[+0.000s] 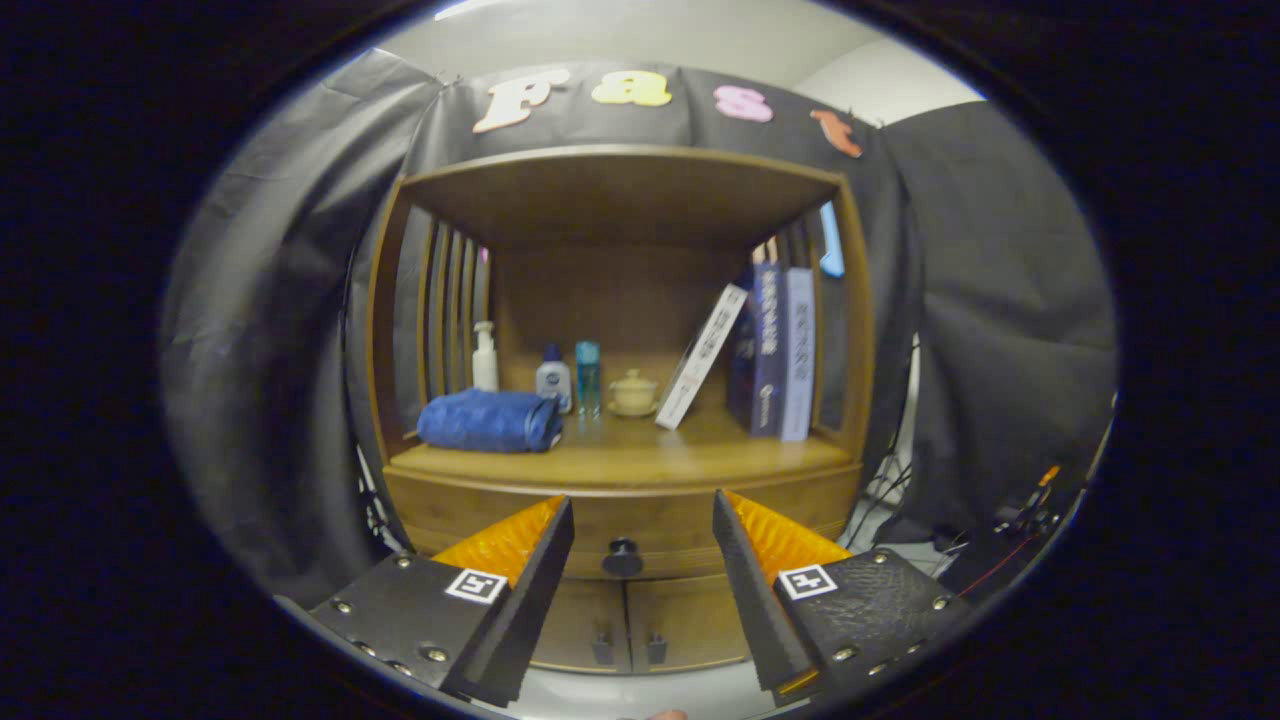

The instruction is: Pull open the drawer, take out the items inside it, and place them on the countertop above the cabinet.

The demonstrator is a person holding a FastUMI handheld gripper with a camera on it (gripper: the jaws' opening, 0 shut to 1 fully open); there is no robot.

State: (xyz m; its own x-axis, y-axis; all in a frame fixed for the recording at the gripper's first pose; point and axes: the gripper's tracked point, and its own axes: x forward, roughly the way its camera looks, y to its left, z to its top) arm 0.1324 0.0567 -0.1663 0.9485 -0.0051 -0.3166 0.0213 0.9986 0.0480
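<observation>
A wooden cabinet stands ahead with a closed drawer below its countertop. The drawer's dark round knob sits a short way beyond my fingers, in line with the gap between them. My gripper is open, fingers wide apart with nothing between them. The drawer's contents are hidden behind its front.
On the countertop lie a rolled blue towel, a white pump bottle, two small bottles, a lidded cup, a leaning book and upright books. Two small doors sit below the drawer. Cables lie to the right.
</observation>
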